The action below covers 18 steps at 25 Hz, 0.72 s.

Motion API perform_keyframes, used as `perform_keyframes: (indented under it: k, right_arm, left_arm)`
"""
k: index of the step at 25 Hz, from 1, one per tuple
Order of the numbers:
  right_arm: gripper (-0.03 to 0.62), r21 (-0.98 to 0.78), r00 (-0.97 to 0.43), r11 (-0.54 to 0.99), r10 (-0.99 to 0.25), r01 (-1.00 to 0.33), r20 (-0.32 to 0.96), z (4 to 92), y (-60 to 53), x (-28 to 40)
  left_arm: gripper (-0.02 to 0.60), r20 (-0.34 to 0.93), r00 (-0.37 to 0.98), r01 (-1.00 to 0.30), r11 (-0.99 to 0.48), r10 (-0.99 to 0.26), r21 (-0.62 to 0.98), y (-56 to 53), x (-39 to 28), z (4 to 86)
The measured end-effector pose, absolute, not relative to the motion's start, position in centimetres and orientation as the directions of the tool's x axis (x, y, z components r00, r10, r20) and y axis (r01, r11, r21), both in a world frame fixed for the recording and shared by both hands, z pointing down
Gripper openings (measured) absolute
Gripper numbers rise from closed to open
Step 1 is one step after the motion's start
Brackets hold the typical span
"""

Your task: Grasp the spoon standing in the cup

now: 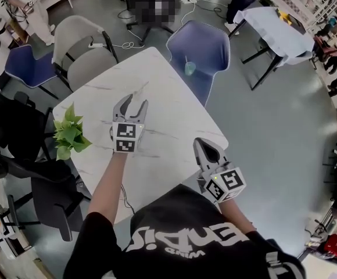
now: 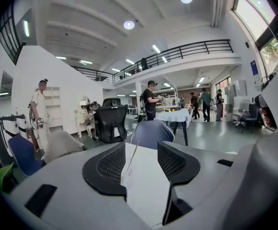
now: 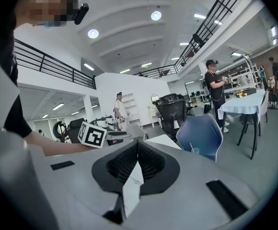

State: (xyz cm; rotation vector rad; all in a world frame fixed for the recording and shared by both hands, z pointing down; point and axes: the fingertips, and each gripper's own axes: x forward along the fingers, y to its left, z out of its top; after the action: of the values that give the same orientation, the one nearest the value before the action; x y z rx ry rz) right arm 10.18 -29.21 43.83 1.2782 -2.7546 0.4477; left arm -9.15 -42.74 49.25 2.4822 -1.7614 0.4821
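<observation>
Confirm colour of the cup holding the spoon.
Pale translucent teal cup, clearest in the head view.

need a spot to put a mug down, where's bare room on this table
Bare tabletop lies right of the left gripper, up to the edge by the blue chair, and along the far edge by the grey chair. Crowded: the left edge by the plant, the cup and spoon just ahead of the left gripper, the near edge by the right gripper.

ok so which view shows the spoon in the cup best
The left gripper view: the spoon leans as a clear thin line between the left gripper's open jaws. The head view shows only a faint sliver above the cup at the table's far edge; the right gripper view, a tiny stick before the blue chair.
</observation>
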Motion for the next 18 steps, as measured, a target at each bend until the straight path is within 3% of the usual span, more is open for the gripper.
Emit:
perform_keyframes:
  k: [9, 18]
  right_arm:
    - [0.012, -0.236, -0.637, 0.594, -0.740, -0.769, 0.217, 44.5, -29.8, 11.3]
    - [0.012, -0.242, -0.623, 0.575, -0.742, -0.782, 0.247, 45.4, -30.2, 12.1]
  left_arm:
    - [0.206, 0.353, 0.263, -0.944, -0.315, -0.898, -0.096, -47.2, -9.4, 53.0]
    - [0.206, 0.431, 0.230, -0.930, -0.327, -0.872, -0.166, -51.1, -9.4, 56.0]
